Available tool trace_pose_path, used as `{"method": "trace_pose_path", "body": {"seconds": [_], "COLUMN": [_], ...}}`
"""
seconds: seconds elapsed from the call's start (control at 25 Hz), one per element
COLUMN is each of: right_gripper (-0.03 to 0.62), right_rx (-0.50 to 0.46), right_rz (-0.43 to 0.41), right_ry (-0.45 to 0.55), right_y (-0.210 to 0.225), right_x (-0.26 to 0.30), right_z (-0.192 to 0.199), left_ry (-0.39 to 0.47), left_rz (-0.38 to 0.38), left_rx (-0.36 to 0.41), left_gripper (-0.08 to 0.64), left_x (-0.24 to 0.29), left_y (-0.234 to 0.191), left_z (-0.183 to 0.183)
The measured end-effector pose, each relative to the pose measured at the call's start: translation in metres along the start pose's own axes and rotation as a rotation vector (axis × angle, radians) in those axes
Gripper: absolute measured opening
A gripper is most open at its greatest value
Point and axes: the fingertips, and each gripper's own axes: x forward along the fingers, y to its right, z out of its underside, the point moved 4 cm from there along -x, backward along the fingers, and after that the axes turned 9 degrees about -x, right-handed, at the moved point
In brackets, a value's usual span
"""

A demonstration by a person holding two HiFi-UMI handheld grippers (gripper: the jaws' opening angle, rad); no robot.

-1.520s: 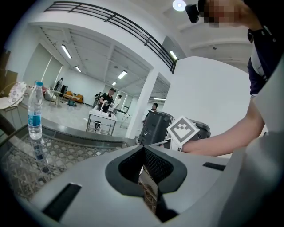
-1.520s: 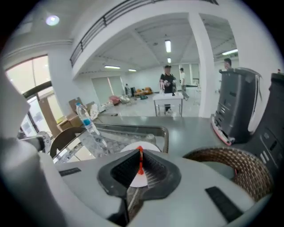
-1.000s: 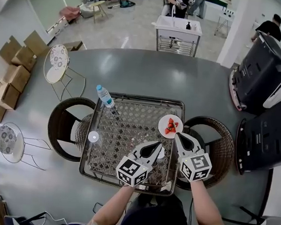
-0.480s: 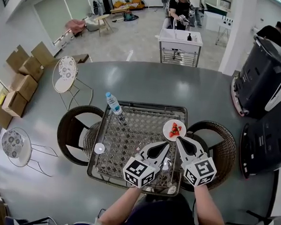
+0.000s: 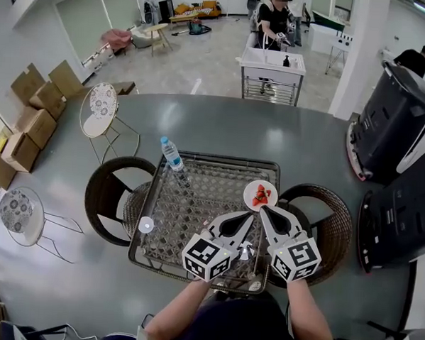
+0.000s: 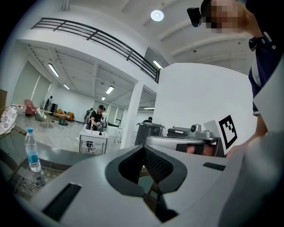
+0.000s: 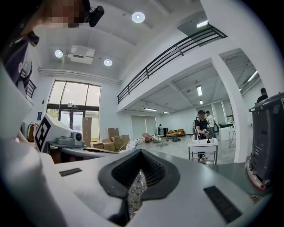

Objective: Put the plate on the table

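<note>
Plate (image 5: pixel 268 188): white, round, small, with a few red pieces of food (image 5: pixel 259 197) heaped near its middle. Over the far right part of the desk (image 5: pixel 197 193), close to that desk's right edge. Impossible to tell from the head view whether resting on the top or held just clear of it. Seen edge-on in the right gripper view as a thin patterned sliver (image 7: pixel 135 195) standing between the jaws.

Right tool (image 5: pixel 261 209) at the plate's near rim, jaws closed tight on that rim, its marker cube back toward the person. In the right gripper view (image 7: pixel 137 177), no gap on either side of the sliver.

Left tool (image 5: pixel 248 216) just beside the right one, tip pointing toward the plate but short of it, jaws pressed together with nothing between them; the same in the left gripper view (image 6: pixel 143 148).

Desk rectangular, with a woven lattice under a clear top. Water bottle (image 5: pixel 172 154) upright at the far left corner, well apart from the plate. Wicker chair (image 5: pixel 106 188) to the left of the desk, another (image 5: pixel 332 215) to the right.
</note>
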Motion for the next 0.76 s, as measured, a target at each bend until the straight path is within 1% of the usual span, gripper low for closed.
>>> {"method": "trace_pose_path", "body": {"seconds": [0.32,0.76], "right_gripper": [0.005,0.005], "right_rx": [-0.003,-0.005], "right_rz": [-0.004,0.000], "right_ry": [0.016,0.022], "right_y": [-0.0056,-0.0056], "right_x": [-0.0009,-0.0028], "right_z": [-0.0066,-0.0053], "left_ry": [0.005,0.010], "left_rz": [-0.006,-0.008], "left_rx": [0.004,0.006], "left_gripper": [0.006,0.006], "left_x": [-0.0060,-0.0056], "left_y": [0.0021,0.0021], "left_z": [-0.0029,-0.0019]}}
